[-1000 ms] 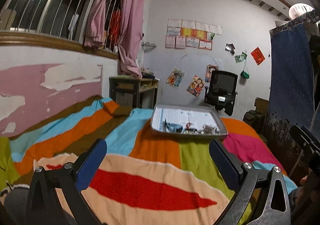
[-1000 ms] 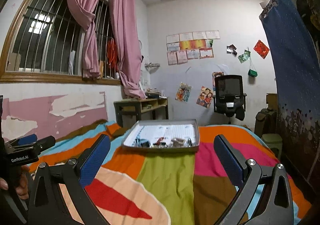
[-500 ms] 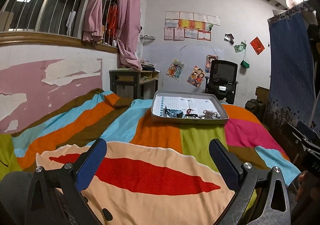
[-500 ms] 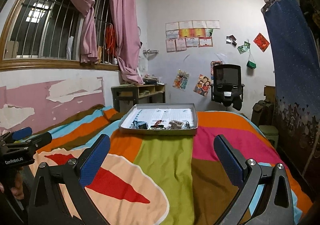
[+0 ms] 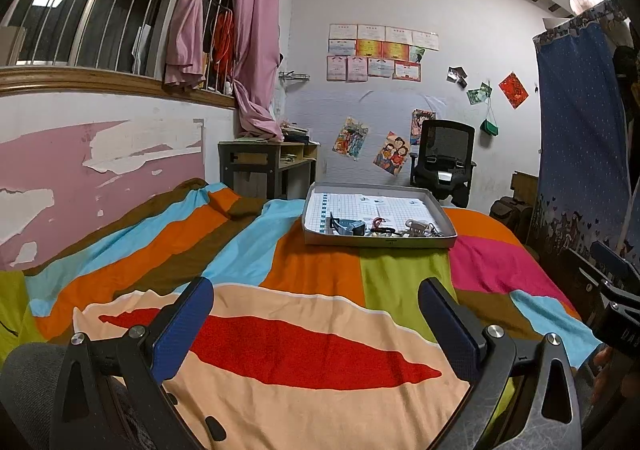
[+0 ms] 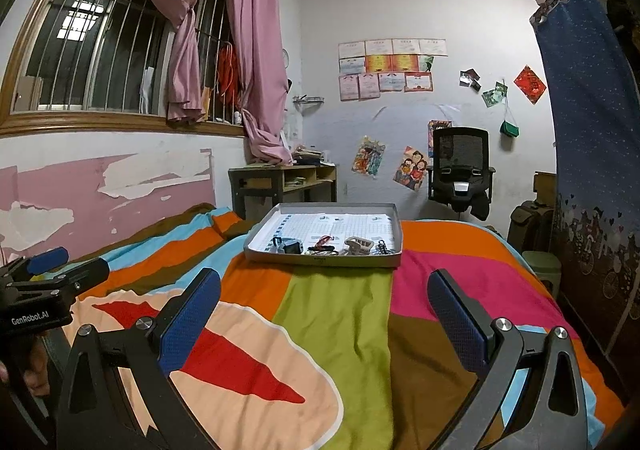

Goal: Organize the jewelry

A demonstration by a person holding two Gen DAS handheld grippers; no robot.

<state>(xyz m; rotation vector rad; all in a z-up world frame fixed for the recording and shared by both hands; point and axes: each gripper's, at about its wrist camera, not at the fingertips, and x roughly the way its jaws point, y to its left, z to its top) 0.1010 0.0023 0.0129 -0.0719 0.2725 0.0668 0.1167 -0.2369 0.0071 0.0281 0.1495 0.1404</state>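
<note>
A shallow grey tray [image 5: 380, 242] lined with grid paper lies on the bed, well ahead of both grippers. Small jewelry pieces lie along its near edge: a blue item [image 5: 348, 227], a red and black piece [image 5: 378, 228] and a white clip [image 5: 418, 226]. In the right wrist view the same tray [image 6: 320, 260] holds the blue item [image 6: 288, 246], the white clip [image 6: 358, 243] and a dark chain [image 6: 382, 246]. My left gripper [image 5: 316, 286] is open and empty above the blanket. My right gripper [image 6: 324, 278] is open and empty too.
A striped multicolour blanket [image 5: 312, 346] covers the bed. A pink peeling wall [image 5: 100, 170] runs along the left. A desk [image 5: 268, 166] and a black office chair [image 5: 444, 158] stand beyond the bed, and a blue curtain [image 6: 592, 170] hangs on the right.
Both views have risen a little and the left one has levelled; the tray sits higher in frame and shows more of its inside. Both grippers stay open and empty.
</note>
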